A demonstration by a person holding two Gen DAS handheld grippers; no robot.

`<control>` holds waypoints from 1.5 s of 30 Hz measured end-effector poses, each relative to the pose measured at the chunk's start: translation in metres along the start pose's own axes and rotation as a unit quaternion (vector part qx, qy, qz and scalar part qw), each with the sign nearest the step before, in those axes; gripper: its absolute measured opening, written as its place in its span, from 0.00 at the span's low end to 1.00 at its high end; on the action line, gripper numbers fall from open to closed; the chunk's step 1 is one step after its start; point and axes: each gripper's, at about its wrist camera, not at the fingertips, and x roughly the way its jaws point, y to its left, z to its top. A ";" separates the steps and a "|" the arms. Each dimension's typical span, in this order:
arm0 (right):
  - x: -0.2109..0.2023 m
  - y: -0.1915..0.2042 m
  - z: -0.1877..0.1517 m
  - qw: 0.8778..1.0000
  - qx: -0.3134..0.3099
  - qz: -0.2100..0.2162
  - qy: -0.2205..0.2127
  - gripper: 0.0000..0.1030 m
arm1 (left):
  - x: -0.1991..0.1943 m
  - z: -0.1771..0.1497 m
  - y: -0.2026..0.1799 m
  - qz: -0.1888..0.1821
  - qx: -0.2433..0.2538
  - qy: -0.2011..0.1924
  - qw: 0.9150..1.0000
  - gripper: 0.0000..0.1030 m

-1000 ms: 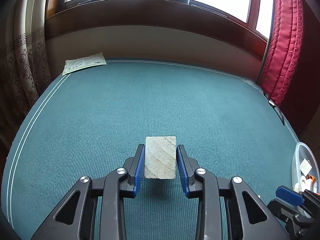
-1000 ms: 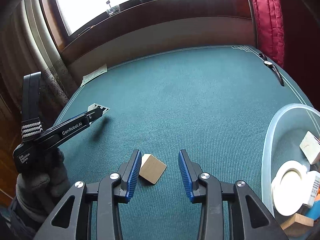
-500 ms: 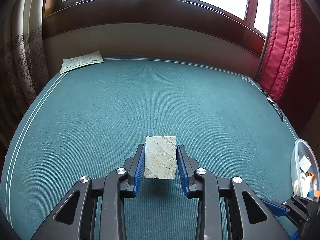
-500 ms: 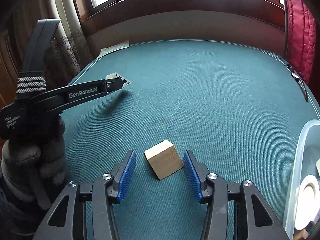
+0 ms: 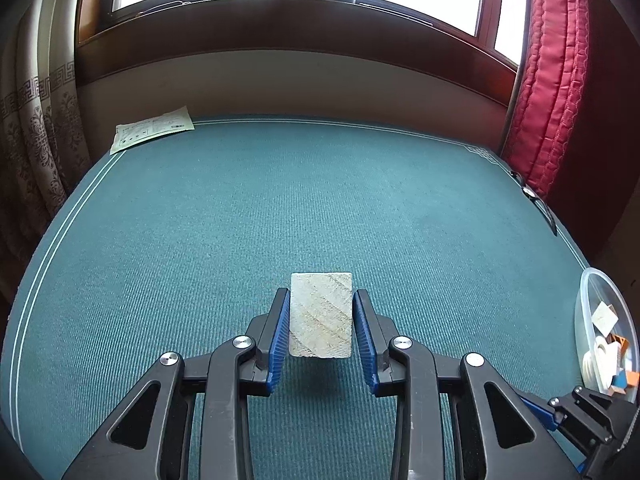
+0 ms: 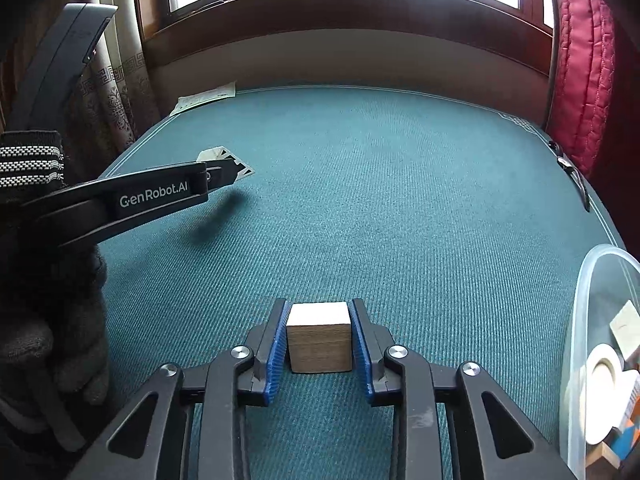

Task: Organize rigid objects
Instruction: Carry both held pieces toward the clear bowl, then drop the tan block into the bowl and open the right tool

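Observation:
My left gripper (image 5: 321,312) is shut on a pale wooden block (image 5: 321,314) and holds it above the green table cloth (image 5: 280,208). In the right wrist view the same gripper (image 6: 228,170) shows at the left, raised, with the block's end (image 6: 224,156) between its tips. My right gripper (image 6: 319,336) is shut on a small wooden cube (image 6: 319,336) that sits low over the cloth (image 6: 360,200). A clear plastic tub (image 6: 580,320) with several small objects stands at the right; it also shows in the left wrist view (image 5: 586,300).
A paper sheet (image 5: 150,132) lies at the table's far left corner. A dark wristwatch (image 6: 572,172) lies at the far right edge, by a red curtain (image 6: 580,64). A wall and window sill run behind the table.
My right gripper has moved onto the cube and shut on it; the cube now sits square between the pads. My left gripper still holds its block, drifting slightly.

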 end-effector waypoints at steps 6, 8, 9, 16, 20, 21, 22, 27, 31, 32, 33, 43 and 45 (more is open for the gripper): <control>-0.021 -0.014 0.000 0.999 0.031 0.002 -0.016 0.30 | -0.002 -0.002 -0.007 -0.002 0.005 0.000 1.000 0.31; -0.034 -0.020 0.001 0.999 0.040 0.000 -0.029 0.30 | -0.002 -0.004 -0.010 -0.004 0.008 0.000 1.000 0.31; -0.040 -0.023 0.001 0.998 0.044 -0.001 -0.035 0.30 | -0.003 -0.004 -0.012 -0.005 0.010 0.000 1.000 0.31; -0.082 -0.050 -0.003 0.993 0.079 -0.021 -0.080 0.30 | -0.008 -0.010 -0.027 -0.011 0.024 0.000 1.000 0.31; -0.103 -0.071 -0.004 0.988 0.105 -0.039 -0.107 0.30 | -0.013 -0.015 -0.034 -0.014 0.030 0.002 0.999 0.31; -0.108 -0.077 -0.004 0.987 0.110 -0.044 -0.112 0.30 | -0.014 -0.016 -0.036 -0.015 0.031 0.003 0.999 0.31; -0.113 -0.083 -0.005 0.985 0.115 -0.051 -0.117 0.30 | -0.015 -0.017 -0.038 -0.016 0.032 0.003 0.999 0.31; -0.124 -0.115 -0.010 0.978 0.144 -0.081 -0.127 0.30 | -0.023 -0.025 -0.048 -0.024 0.036 0.008 0.999 0.31; -0.128 -0.140 -0.015 0.972 0.165 -0.101 -0.130 0.30 | -0.030 -0.030 -0.059 -0.030 0.043 0.010 0.999 0.31; -0.129 -0.146 -0.018 0.971 0.170 -0.107 -0.130 0.30 | -0.032 -0.030 -0.063 -0.031 0.045 0.010 0.998 0.31; -0.129 -0.152 -0.019 0.970 0.174 -0.113 -0.129 0.31 | -0.034 -0.031 -0.066 -0.033 0.047 0.010 0.998 0.31; -0.130 -0.205 -0.035 0.959 0.213 -0.137 -0.128 0.45 | -0.047 -0.031 -0.109 -0.058 0.069 0.008 0.996 0.31; -0.132 -0.214 -0.040 0.955 0.225 -0.139 -0.133 0.58 | -0.050 -0.030 -0.120 -0.065 0.078 0.006 0.995 0.31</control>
